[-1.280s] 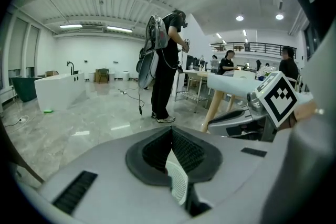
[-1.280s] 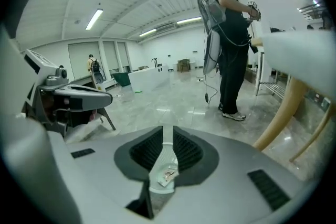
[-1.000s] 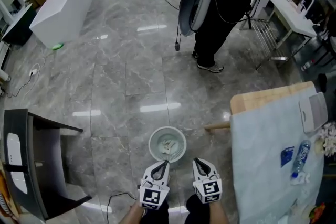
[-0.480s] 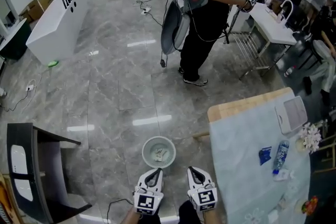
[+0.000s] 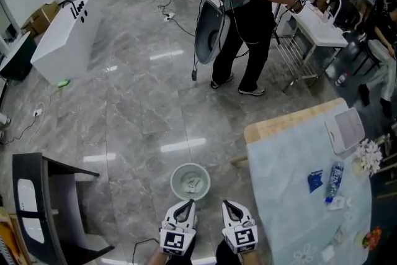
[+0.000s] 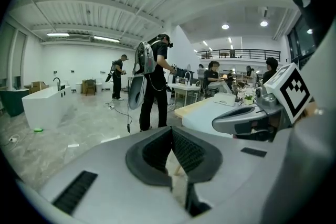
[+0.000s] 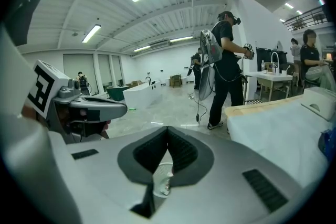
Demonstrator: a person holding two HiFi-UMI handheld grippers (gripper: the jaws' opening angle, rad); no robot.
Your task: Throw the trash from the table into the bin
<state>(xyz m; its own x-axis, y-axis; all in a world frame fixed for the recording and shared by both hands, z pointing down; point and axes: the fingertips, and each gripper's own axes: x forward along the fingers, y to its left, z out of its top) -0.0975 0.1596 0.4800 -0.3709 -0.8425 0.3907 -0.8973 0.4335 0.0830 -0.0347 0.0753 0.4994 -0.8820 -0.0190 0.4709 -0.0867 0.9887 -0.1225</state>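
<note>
No text, number or brand can be read anywhere.
Bottle (image 5: 334,180), toward the right edge of the table (image 5: 285,158): label too small to read.
Blue packet (image 5: 314,180) just beside it: print not resolvable.
Left gripper (image 5: 186,205), right gripper (image 5: 229,205): cubes bear black-and-white square markers only, no letters.

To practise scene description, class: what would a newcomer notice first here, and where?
A white bin with scraps inside stands on the grey floor, just beyond the shut, empty left gripper and right gripper at the head view's bottom. To its right, a cloth-covered table holds a bottle and a blue wrapper; a person in black stands farther off.
</note>
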